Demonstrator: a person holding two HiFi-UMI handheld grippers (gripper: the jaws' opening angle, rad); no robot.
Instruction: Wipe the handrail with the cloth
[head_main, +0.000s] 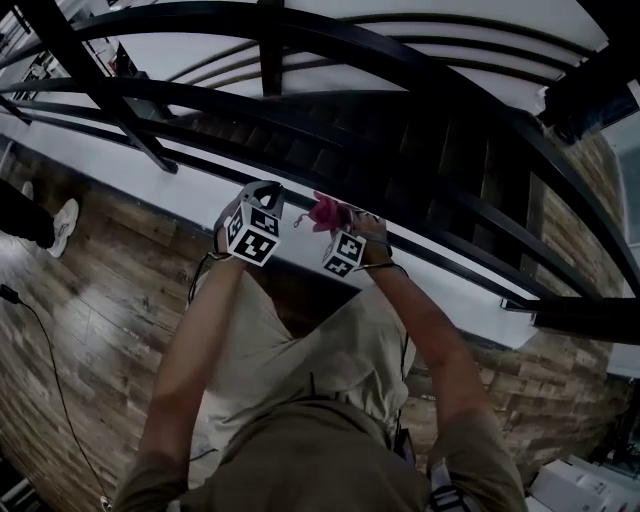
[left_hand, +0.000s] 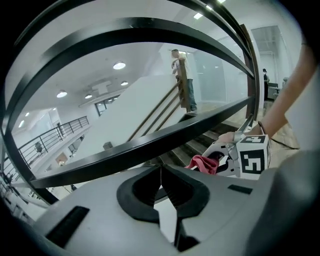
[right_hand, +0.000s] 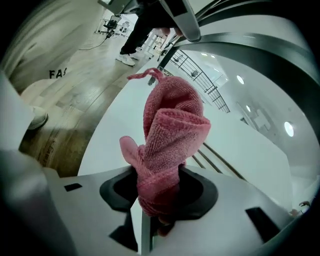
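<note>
Two tongs (left_hand: 161, 169) (right_hand: 159, 176), one pink cloth (right_hand: 170, 130), two marker cubes (head_main: 253, 238) (head_main: 343, 253), one black railing (left_hand: 125, 148).

A short-sleeved olive-brown top (head_main: 300, 465) is worn, with paler beige fabric (head_main: 300, 345) seen beyond it; whether that is trousers or more of the top cannot be told. Black letters (right_hand: 57, 74) are printed on beige fabric in the right gripper view, only partly shown. The forearms are left bare. The left tongs (left_hand: 161, 172) and the right tongs (right_hand: 156, 200) are cased in smooth pale grey, with black pads set round the jaws. The left cube (head_main: 254, 238) and the right cube (head_main: 343, 252) are white, printed with black square markers, and a thin dark cable (head_main: 196, 275) is seen by the left wrist.
</note>
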